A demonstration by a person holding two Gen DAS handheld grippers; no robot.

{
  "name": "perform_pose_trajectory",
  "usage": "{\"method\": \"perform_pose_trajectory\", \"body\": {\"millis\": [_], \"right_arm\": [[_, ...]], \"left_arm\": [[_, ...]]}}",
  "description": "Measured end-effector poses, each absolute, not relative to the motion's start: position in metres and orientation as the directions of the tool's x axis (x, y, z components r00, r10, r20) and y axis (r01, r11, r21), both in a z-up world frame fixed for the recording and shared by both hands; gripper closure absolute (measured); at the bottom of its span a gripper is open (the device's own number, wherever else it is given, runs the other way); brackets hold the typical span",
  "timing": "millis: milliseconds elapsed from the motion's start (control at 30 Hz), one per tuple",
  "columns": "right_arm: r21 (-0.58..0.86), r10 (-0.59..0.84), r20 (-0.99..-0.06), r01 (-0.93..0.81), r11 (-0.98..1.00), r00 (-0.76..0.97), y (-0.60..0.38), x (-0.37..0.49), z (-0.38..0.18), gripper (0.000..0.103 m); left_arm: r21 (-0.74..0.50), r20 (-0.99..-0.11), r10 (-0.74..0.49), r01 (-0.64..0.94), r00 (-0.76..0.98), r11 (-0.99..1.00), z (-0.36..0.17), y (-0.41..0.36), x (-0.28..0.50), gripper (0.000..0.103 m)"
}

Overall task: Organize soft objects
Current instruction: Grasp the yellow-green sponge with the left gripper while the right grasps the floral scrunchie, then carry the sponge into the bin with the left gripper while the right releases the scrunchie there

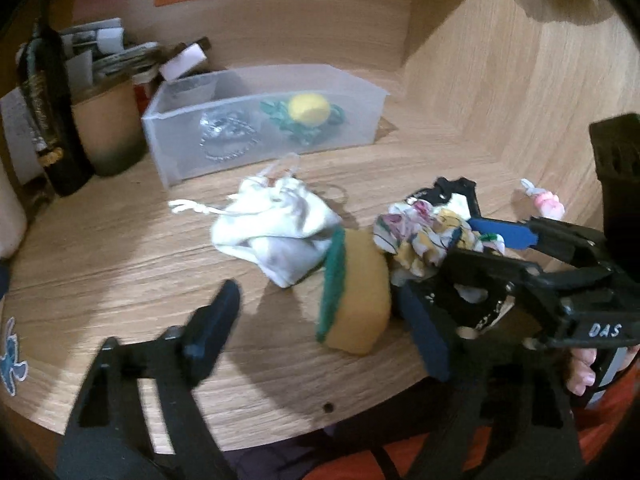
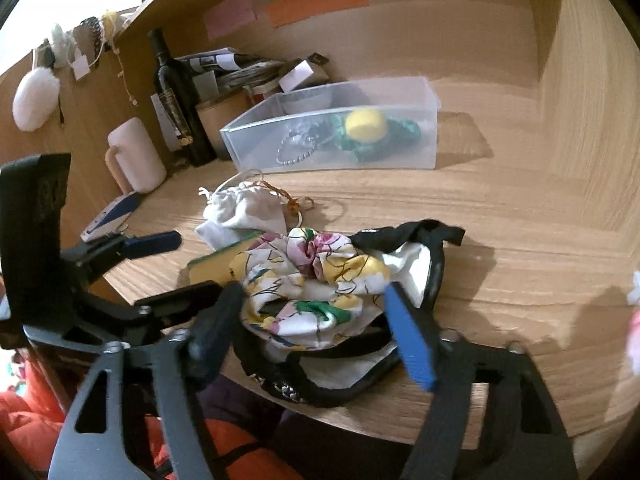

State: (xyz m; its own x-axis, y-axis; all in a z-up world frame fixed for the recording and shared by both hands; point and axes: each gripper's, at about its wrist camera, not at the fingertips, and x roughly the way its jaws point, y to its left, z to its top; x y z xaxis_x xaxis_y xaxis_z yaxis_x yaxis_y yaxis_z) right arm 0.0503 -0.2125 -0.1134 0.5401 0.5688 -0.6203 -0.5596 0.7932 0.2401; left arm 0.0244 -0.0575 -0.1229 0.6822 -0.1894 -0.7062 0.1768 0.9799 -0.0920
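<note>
A yellow sponge with a green pad (image 1: 352, 296) (image 2: 216, 264) lies near the shelf's front edge. A white drawstring pouch (image 1: 276, 232) (image 2: 244, 212) lies behind it. A floral scrunchie (image 1: 424, 240) (image 2: 316, 280) rests on a black-and-white pouch (image 2: 416, 264). My left gripper (image 1: 328, 316) is open, its fingers on either side of the sponge. My right gripper (image 2: 316, 328) (image 1: 464, 248) is open around the scrunchie. A clear plastic bin (image 1: 256, 120) (image 2: 332, 128) at the back holds a yellow-and-green soft toy (image 1: 308, 114) (image 2: 368, 128) and a bead bracelet.
A dark bottle (image 2: 176, 96), a tan jar (image 1: 108, 128) and papers stand back left. A cream mug (image 2: 136, 156) stands left. A pink object (image 1: 548, 204) lies by the right wall. Wooden walls close in the shelf at the back and right.
</note>
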Motion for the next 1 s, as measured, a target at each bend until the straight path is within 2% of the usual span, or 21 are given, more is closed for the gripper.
{"method": "perform_pose_trajectory", "body": {"millis": [67,133,200,233,333,700,1000], "right_arm": [[0.250,0.573,-0.621,-0.558,0.791,0.535,-0.214,0.052,-0.115,0.053],[0.249,0.572,-0.623,-0.557,0.792,0.534,-0.213,0.052,-0.116,0.068],[0.252,0.572,-0.620,-0.554,0.793,0.537,-0.214,0.052,-0.116,0.074],[0.253,0.574,-0.618,-0.556,0.792,0.538,-0.215,0.052,-0.115,0.079],[0.238,0.568,-0.604,-0.554,0.798,0.559,-0.216,0.051,-0.111,0.083],[0.189,0.569,-0.498,-0.559,0.808,0.654,-0.224,0.050,-0.069,0.083],[0.164,0.560,-0.413,-0.547,0.821,0.718,-0.222,0.074,-0.034,0.083]], "left_arm": [[-0.093,-0.711,-0.200,0.192,0.675,0.977,-0.126,-0.062,0.026,0.045],[-0.092,-0.712,-0.208,0.204,0.671,0.975,-0.126,-0.064,0.028,0.061],[-0.097,-0.712,-0.219,0.215,0.667,0.972,-0.126,-0.065,0.028,0.072],[-0.099,-0.712,-0.224,0.220,0.665,0.970,-0.126,-0.066,0.028,0.072],[-0.087,-0.697,-0.221,0.226,0.682,0.970,-0.121,-0.066,0.025,0.074],[-0.087,-0.583,-0.237,0.230,0.777,0.969,-0.069,-0.054,0.023,0.074],[-0.096,-0.513,-0.175,0.146,0.841,0.985,-0.037,-0.022,0.055,0.074]]}}
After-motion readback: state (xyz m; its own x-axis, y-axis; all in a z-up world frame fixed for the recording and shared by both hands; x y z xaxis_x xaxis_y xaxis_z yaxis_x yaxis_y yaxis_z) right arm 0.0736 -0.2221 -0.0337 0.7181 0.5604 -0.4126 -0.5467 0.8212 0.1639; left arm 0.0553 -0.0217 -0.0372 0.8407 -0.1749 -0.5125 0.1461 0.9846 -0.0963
